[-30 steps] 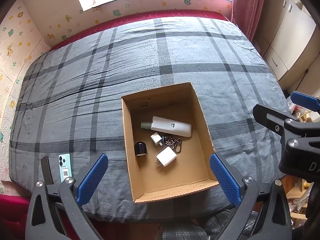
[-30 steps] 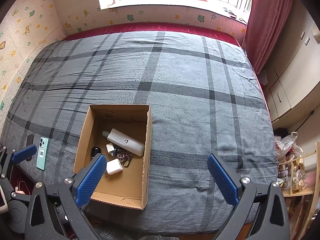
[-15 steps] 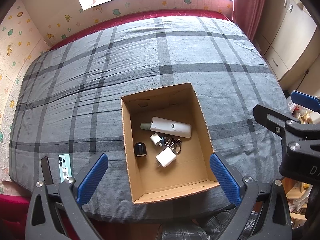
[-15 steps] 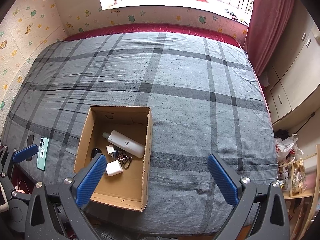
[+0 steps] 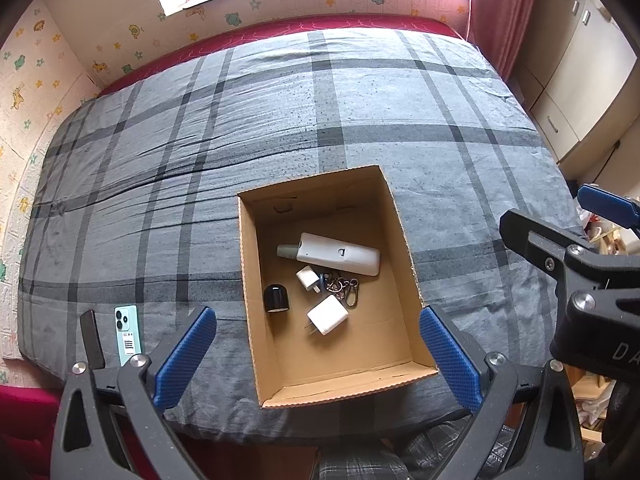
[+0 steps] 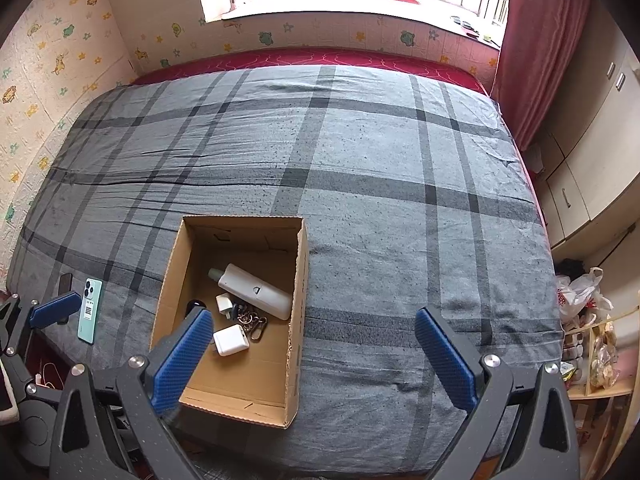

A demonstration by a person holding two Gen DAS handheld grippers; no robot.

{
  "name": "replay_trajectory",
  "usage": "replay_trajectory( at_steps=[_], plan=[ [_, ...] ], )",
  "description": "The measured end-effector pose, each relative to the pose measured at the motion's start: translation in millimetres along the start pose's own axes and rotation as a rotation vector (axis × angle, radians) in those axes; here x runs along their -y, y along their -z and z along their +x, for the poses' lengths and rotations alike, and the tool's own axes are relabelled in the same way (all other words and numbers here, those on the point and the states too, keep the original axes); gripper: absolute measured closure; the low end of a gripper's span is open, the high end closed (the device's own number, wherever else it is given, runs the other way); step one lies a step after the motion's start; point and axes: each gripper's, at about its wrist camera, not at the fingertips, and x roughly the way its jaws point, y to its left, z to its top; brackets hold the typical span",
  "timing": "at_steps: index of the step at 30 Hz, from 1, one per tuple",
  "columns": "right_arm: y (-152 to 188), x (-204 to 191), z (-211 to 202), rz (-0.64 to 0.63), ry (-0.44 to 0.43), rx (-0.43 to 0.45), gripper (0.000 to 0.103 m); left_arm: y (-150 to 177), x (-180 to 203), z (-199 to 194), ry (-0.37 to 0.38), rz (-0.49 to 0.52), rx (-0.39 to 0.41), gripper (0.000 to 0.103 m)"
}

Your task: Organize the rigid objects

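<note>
I've got both grippers, left [image 5: 316,354] and right [image 6: 314,354], spread wide and holding nothing. The cardboard box [image 5: 404,236] on the bed [image 5: 240,120] holds the white bottle [image 5: 340,259], two chargers and keys.

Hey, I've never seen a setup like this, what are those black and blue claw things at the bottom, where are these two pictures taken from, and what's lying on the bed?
The claws are two handheld grippers, one in each of a person's hands; no robot arm is involved. Each picture comes from a fisheye camera mounted on one gripper, looking forward between its blue-padded fingers. The left gripper and right gripper are both open and hold nothing.

Below them is a bed with a grey plaid cover. On it sits an open cardboard box containing a white bottle-shaped device, a small white plug, a larger white charger, a black cap and a bunch of keys. Left of the box, on the cover, lie a teal phone and a dark phone.
</note>
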Motion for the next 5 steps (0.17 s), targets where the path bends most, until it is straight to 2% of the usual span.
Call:
replay_trajectory(
  at_steps=[5],
  plan=[
    [-1.9, 8.2, 6.6, 0.006, -0.025, -0.010, 0.000, -2.9, 3.8, 1.4, -0.010, -0.011, -0.014, 0.000]
  ],
)
